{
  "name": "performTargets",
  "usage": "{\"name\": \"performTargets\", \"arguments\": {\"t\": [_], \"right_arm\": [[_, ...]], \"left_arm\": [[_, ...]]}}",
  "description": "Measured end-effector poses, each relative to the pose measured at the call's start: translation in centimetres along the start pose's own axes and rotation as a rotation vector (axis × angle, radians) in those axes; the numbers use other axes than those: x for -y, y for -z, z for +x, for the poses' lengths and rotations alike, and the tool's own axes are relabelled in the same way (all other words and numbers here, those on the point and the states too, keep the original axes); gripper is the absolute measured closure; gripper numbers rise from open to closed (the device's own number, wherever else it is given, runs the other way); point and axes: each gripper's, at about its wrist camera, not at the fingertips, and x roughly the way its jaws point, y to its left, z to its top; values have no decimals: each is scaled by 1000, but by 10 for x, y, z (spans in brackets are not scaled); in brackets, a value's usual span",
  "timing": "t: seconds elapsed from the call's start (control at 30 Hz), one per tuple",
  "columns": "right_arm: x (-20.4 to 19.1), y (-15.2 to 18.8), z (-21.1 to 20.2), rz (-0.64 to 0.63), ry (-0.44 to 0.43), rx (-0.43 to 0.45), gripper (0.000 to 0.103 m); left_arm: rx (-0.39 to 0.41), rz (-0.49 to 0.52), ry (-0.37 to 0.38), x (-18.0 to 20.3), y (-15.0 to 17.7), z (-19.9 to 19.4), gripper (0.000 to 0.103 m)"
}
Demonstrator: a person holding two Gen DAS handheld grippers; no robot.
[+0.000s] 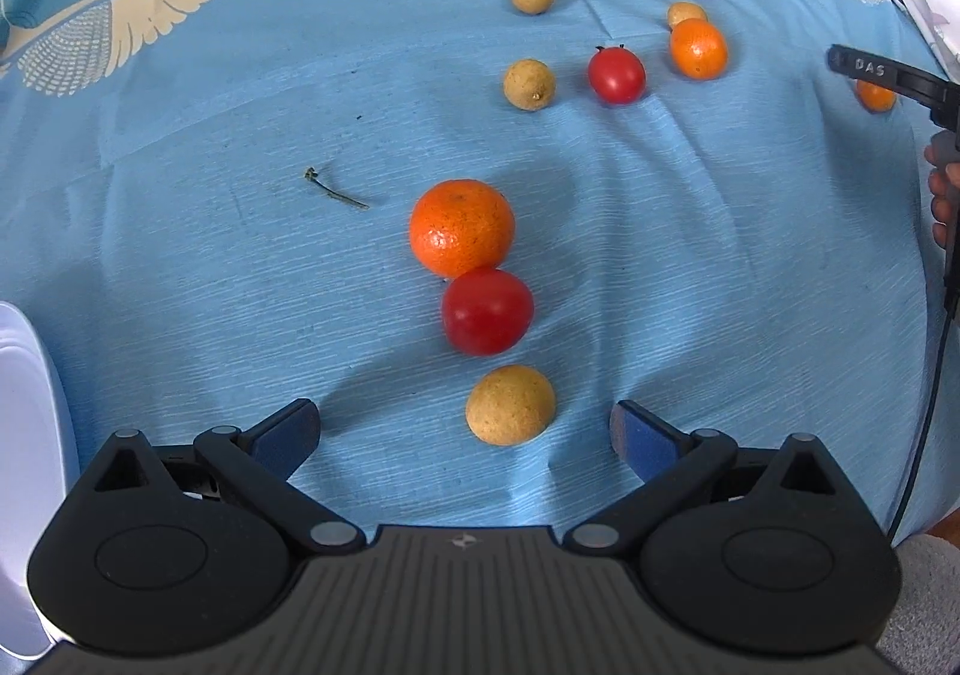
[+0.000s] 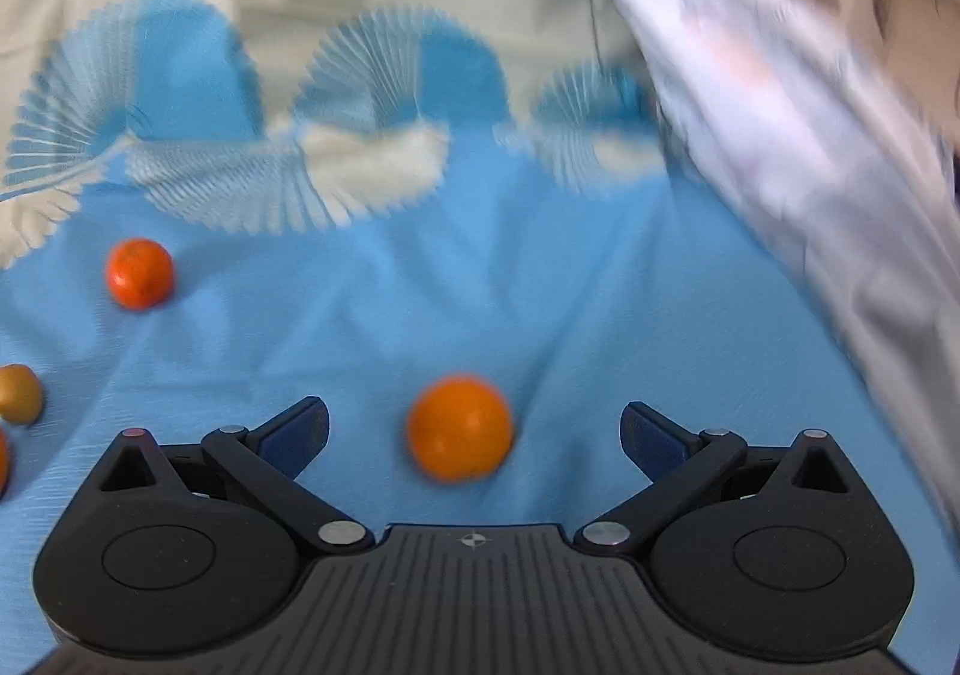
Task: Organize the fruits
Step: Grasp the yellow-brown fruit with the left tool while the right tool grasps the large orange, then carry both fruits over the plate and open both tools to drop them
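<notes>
Both grippers have fingers spread apart: left gripper frames a tan fruit; right gripper frames an orange, neither touching.

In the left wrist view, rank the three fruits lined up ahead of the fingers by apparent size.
1. orange mandarin, largest
2. red tomato and tan longan: they look about alike, and the longan lies nearest the camera, so I won't rank them.
</notes>
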Motion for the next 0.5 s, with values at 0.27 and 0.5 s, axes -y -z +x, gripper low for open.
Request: {"name": "performTargets", "arguments": {"t": [0.27,0.5], "right_arm": [[26,8,14,123,-145,-74,9],[41,11,-10,113,-82,-29,65]], "left_arm": [[35,-45,41,-7,3,-12,31],[128,19,87,2,8,-44,72]]}}
